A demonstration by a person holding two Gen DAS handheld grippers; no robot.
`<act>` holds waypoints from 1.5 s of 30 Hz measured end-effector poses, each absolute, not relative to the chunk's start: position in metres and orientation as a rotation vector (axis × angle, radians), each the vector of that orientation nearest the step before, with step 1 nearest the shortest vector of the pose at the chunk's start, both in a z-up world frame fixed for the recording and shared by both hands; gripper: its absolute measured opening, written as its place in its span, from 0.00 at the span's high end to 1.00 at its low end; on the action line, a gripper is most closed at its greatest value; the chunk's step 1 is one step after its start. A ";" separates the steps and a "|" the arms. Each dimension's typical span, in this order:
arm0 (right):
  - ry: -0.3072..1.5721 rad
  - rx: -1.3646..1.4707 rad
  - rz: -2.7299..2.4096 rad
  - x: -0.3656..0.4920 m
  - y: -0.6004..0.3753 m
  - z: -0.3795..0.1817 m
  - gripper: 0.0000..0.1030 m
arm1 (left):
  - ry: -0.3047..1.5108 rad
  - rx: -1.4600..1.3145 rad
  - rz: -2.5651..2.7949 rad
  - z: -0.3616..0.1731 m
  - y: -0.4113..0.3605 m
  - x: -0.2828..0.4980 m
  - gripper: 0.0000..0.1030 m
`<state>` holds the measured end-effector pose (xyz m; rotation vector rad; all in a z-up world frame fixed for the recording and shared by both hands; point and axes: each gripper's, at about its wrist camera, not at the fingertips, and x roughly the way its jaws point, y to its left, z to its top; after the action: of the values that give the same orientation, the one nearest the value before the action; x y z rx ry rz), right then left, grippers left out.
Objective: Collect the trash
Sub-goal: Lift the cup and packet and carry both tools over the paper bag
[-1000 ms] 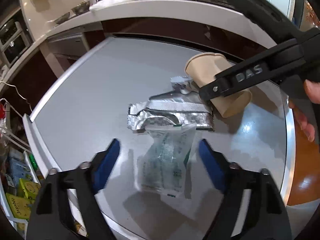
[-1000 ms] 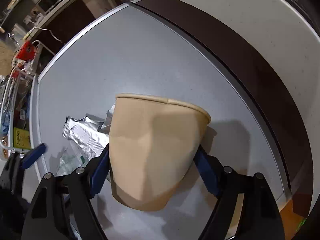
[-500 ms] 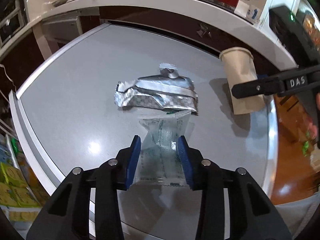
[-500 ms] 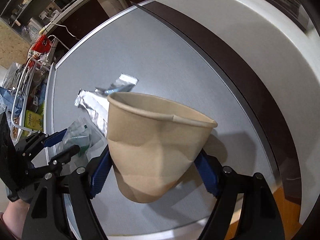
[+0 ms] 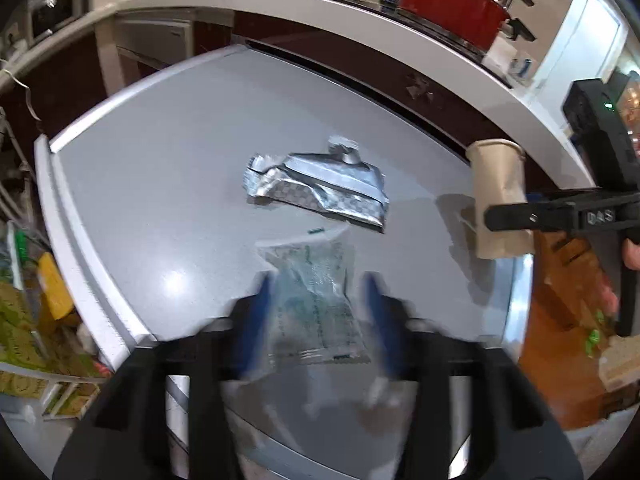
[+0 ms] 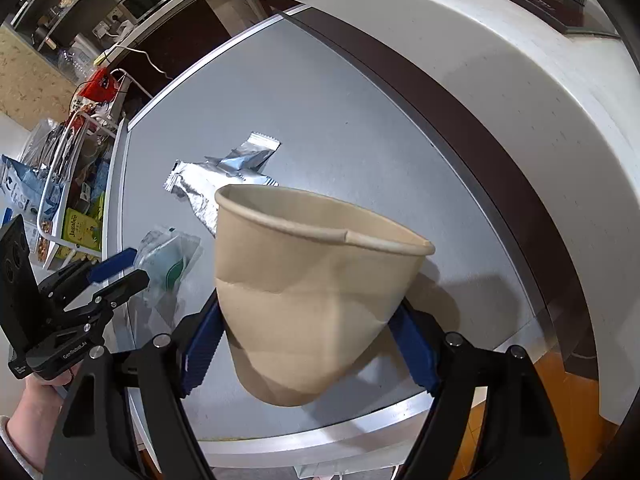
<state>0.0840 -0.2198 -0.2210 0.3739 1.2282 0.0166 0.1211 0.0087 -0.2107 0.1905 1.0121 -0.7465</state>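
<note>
My right gripper (image 6: 308, 344) is shut on a crushed tan paper cup (image 6: 316, 292) and holds it above the grey table's right edge; the cup also shows in the left wrist view (image 5: 500, 200). My left gripper (image 5: 316, 312) is shut on a clear plastic wrapper (image 5: 316, 300) with green print, lifted slightly off the table; it also shows in the right wrist view (image 6: 168, 264). A crumpled silver foil wrapper (image 5: 320, 192) lies on the table beyond it, also seen in the right wrist view (image 6: 216, 180).
The grey table (image 5: 160, 184) has a raised pale rim. A white counter (image 5: 360, 28) with a red pot (image 5: 452, 8) runs behind it. A rack with boxes (image 5: 24, 304) stands at the left. Orange floor (image 5: 560, 360) lies to the right.
My left gripper closed on the clear wrapper and has drawn it back toward the near edge. My right gripper has carried the cup right and upward, tilting it more upright.
</note>
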 end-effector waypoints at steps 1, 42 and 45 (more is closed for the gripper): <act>1.226 0.370 0.022 0.085 -0.217 -0.220 0.25 | 0.996 0.199 -0.737 -0.209 0.007 0.122 0.29; 0.957 0.455 0.231 0.050 -0.249 -0.112 0.25 | 0.848 -0.017 -0.704 -0.124 0.034 0.091 0.61; 0.961 0.438 0.263 0.036 -0.246 -0.109 0.25 | 0.830 -0.015 -0.712 -0.117 0.031 0.074 0.61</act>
<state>0.0364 -0.2463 -0.1089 0.4383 0.9611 0.2627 0.0740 0.0313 -0.1165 -0.0152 0.8297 -0.7123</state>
